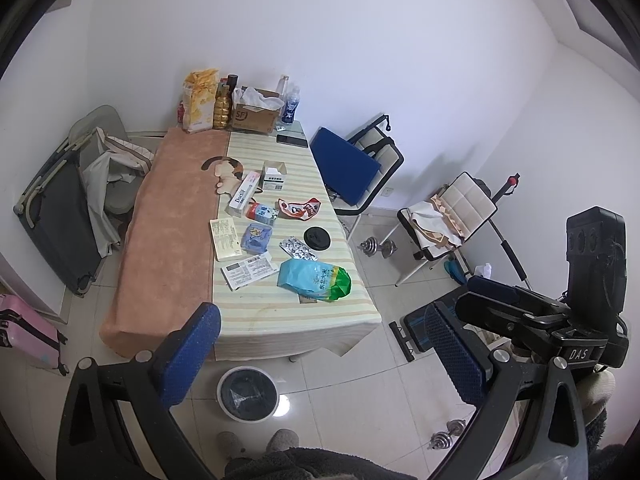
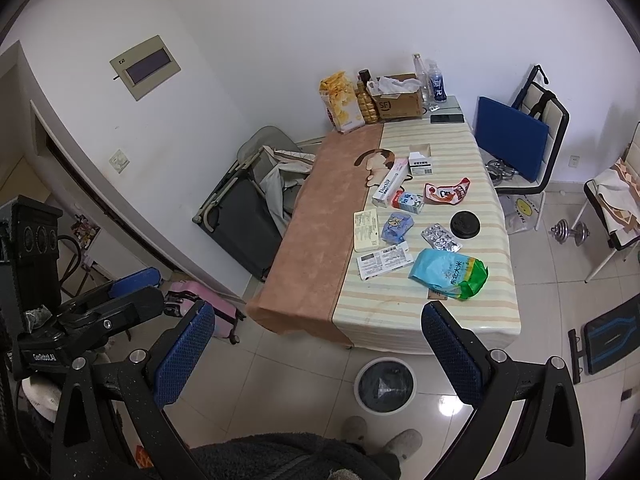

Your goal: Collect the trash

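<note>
Trash lies on the striped tablecloth point(image 1: 256, 316): a blue-green rice bag point(image 1: 316, 280), a pill blister point(image 1: 298, 249), a black lid point(image 1: 317, 237), a red snack wrapper point(image 1: 298, 208), a blue wrapper point(image 1: 256, 238), a milk carton point(image 1: 262, 213) and paper boxes point(image 1: 227, 238). A white bin with a black liner point(image 1: 247, 394) stands on the floor before the table. My left gripper point(image 1: 324, 356) is open and empty, held high in front of the table. My right gripper point(image 2: 320, 356) is open and empty too, above the bin point(image 2: 385, 385); the rice bag point(image 2: 450, 274) lies ahead of it.
A cardboard box point(image 1: 256, 114), bottles and a snack bag point(image 1: 198, 102) stand at the table's far end. Chairs point(image 1: 360, 168) and dumbbells point(image 1: 378, 246) are to the right, a folded cot point(image 1: 60, 216) and pink suitcase point(image 1: 24, 330) to the left. My slippers point(image 1: 256, 442) are below.
</note>
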A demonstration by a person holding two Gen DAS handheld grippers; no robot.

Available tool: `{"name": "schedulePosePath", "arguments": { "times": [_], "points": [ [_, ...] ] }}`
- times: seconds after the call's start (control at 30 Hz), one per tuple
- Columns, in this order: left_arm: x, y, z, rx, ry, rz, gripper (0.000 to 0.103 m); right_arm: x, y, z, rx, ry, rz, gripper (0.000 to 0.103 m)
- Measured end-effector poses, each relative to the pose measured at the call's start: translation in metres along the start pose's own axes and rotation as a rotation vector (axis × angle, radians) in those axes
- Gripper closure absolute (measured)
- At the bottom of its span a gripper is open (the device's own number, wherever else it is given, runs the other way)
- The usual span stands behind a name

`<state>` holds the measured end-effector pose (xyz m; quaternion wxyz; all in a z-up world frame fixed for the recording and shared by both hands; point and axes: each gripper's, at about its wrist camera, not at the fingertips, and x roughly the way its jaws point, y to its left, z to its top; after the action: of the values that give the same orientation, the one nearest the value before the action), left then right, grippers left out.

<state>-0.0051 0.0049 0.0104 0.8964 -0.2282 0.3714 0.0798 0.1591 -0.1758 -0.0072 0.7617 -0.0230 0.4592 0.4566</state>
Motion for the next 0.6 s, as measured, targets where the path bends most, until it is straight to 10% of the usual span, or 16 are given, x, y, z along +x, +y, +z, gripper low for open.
{"name": "schedulePosePath", "arguments": {
  "times": [0.6],
  "points": [
    [-0.006, -0.008, 0.01, 0.007, -0.003, 0.0, 0.0, -0.002, 0.001, -0.001, -0.001, -0.003, 0.004, 0.0]
  ]
}}
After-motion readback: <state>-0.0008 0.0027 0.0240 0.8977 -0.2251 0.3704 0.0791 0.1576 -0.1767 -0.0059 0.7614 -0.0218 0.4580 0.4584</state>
